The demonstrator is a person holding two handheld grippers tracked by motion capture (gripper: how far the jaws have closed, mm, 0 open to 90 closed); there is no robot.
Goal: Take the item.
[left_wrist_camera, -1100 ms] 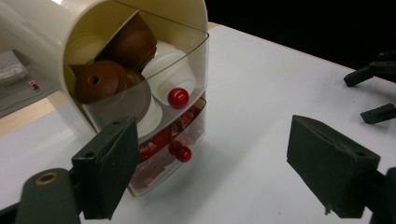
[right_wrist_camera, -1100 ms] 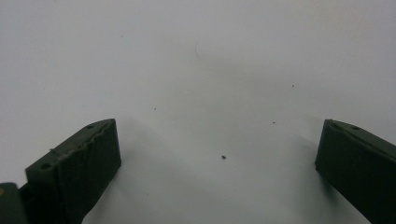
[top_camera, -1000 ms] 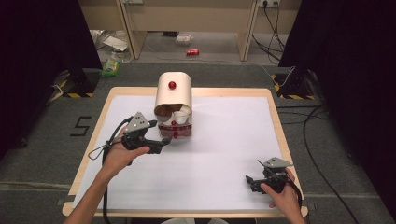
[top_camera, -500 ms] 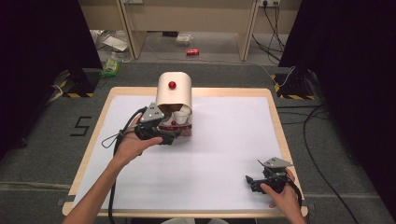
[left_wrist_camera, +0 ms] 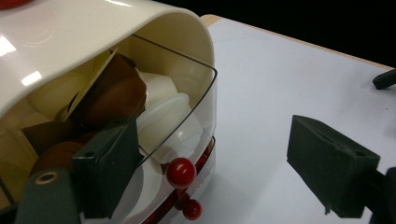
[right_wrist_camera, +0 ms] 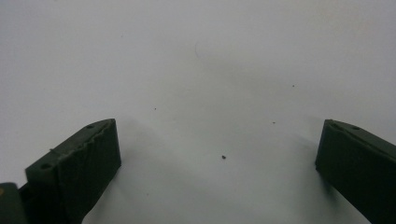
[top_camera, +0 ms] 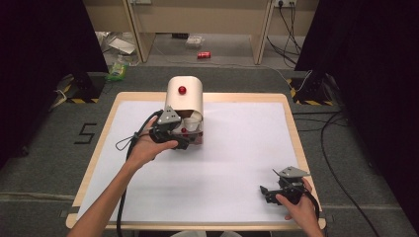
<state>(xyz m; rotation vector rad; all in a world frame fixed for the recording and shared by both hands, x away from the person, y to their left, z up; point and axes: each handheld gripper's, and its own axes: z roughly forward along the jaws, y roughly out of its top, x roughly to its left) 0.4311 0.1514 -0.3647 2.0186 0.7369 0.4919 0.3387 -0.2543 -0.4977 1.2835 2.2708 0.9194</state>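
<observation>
The white-topped counter point(top_camera: 237, 163) stands on grey floor point(top_camera: 44, 163), dark curtains at 3 and 9 o'clock. Left claw point(left_wrist_camera: 224, 163) and right claw point(right_wrist_camera: 217, 163): both spread apart, empty. The cream container point(top_camera: 184, 96) holds indistinct contents.

The bread box point(top_camera: 184, 98) is cream with a red knob point(top_camera: 182, 90); inside are brown and white pieces. The desk point(top_camera: 247, 143) is white with a wooden edge.

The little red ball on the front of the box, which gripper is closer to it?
The left. The left gripper is right at the box, its open jaws either side of the small red knob. The right gripper rests far off, near the table's front right corner.
</observation>
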